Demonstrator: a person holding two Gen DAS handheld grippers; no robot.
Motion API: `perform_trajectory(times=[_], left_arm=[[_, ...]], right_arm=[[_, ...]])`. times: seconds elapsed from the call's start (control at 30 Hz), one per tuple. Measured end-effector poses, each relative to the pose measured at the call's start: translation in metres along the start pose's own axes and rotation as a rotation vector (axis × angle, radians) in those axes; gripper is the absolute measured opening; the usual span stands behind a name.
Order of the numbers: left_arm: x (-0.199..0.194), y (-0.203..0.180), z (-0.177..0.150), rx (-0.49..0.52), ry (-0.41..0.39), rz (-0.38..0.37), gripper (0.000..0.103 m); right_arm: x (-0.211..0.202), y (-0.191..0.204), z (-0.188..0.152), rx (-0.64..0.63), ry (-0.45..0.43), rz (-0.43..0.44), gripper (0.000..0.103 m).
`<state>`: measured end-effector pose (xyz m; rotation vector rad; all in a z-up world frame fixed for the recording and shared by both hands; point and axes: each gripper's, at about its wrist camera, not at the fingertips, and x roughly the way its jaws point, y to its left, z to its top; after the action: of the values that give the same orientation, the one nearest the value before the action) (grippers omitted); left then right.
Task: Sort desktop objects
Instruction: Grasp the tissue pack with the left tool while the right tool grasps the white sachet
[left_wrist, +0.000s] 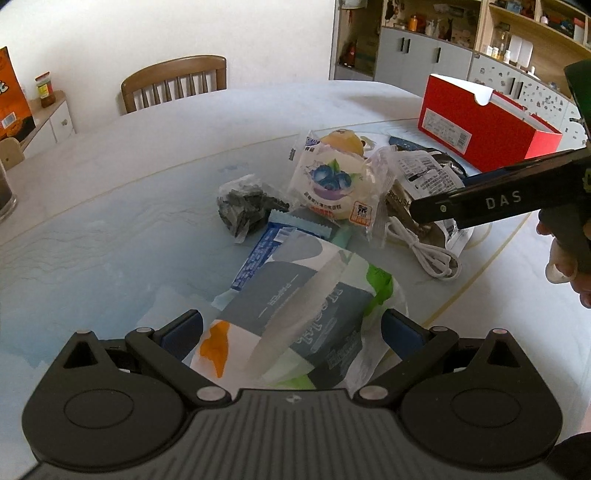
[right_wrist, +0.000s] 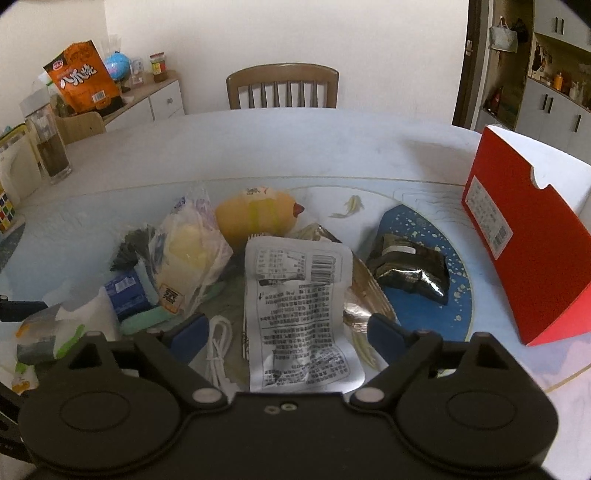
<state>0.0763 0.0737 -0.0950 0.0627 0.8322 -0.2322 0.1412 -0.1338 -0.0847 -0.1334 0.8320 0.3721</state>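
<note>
A grey, white and green tissue pack (left_wrist: 303, 302) lies on the table between the blue pads of my left gripper (left_wrist: 291, 328), which stands open astride it. In the right wrist view, my right gripper (right_wrist: 286, 332) is open over a white printed snack packet (right_wrist: 299, 314); its pads stand clear of the packet's edges. A coiled white cable (right_wrist: 218, 347) lies just inside the left pad. Behind are a blueberry bun pack (left_wrist: 332, 184), a yellow duck toy (right_wrist: 258, 218) and a dark foil packet (right_wrist: 410, 273).
An open red shoebox (right_wrist: 528, 240) stands at the right of the table. A black bag of bits (left_wrist: 243, 206) and a blue wrapper (left_wrist: 258, 254) lie left of the pile. A glass (right_wrist: 51, 147) stands far left, a wooden chair (right_wrist: 282, 86) behind the table.
</note>
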Motion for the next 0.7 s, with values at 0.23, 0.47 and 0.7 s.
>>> perform_trajectory(times=[0.23, 0.47, 0.7], left_arm=[[0.002, 0.004, -0.001, -0.021, 0.008, -0.024, 0.103], [0.002, 0.005, 0.001, -0.035, 0.008, -0.046, 0.093], [0.000, 0.004, 0.003, -0.033, 0.008, -0.056, 0.085]], right_arm=[[0.010, 0.003, 0.001, -0.021, 0.030, -0.012, 0.083], [0.013, 0.002, 0.002, -0.027, 0.039, -0.024, 0.076], [0.012, 0.001, 0.005, -0.031, 0.039, -0.034, 0.062]])
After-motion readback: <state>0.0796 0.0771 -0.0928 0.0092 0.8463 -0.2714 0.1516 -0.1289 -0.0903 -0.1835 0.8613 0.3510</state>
